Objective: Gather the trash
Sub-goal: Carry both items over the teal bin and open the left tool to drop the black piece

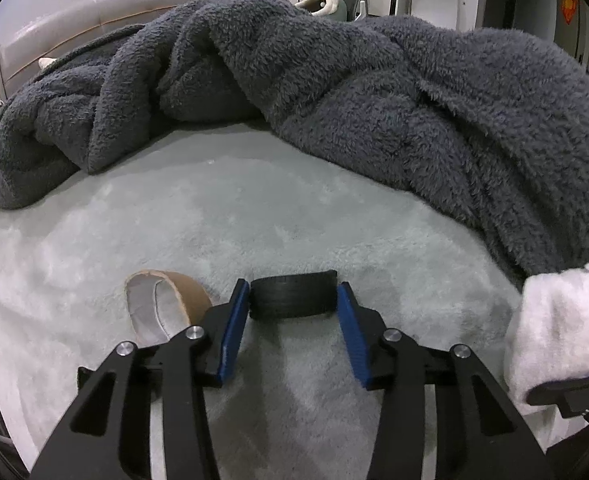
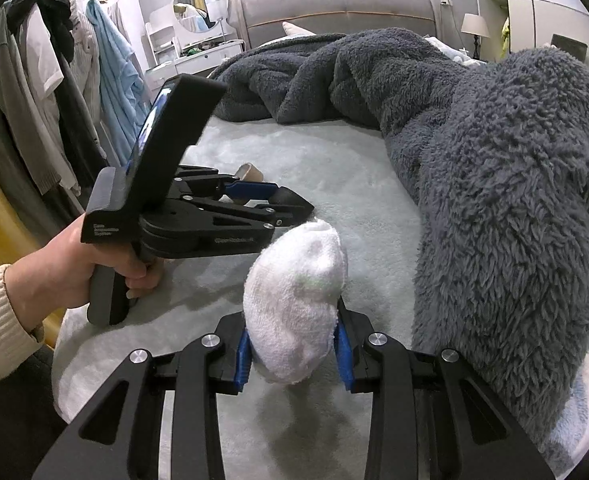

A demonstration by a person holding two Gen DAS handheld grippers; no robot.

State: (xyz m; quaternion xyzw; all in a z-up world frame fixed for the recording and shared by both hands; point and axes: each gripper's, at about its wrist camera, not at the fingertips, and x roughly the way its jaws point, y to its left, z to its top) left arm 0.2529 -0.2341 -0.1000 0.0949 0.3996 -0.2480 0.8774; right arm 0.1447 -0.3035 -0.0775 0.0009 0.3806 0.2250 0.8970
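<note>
My left gripper [image 1: 293, 296] has its blue pads against both sides of a black ribbed ring [image 1: 293, 295] low over the pale bed sheet [image 1: 254, 216]. A flattened brown cardboard tube [image 1: 162, 304] lies on the sheet just left of it; it also shows in the right wrist view [image 2: 249, 172]. My right gripper [image 2: 293, 354] is shut on a white sock [image 2: 296, 304] and holds it above the sheet; the sock also shows in the left wrist view [image 1: 554, 324]. The left gripper [image 2: 290, 202] sits ahead and left of the right one.
A heaped dark grey fleece blanket [image 1: 334, 92] covers the far and right side of the bed [image 2: 494, 184]. A padded headboard [image 2: 334, 12] stands behind. Clothes hang on a rack [image 2: 54, 88] at the left, beside a dressing table with a round mirror [image 2: 200, 4].
</note>
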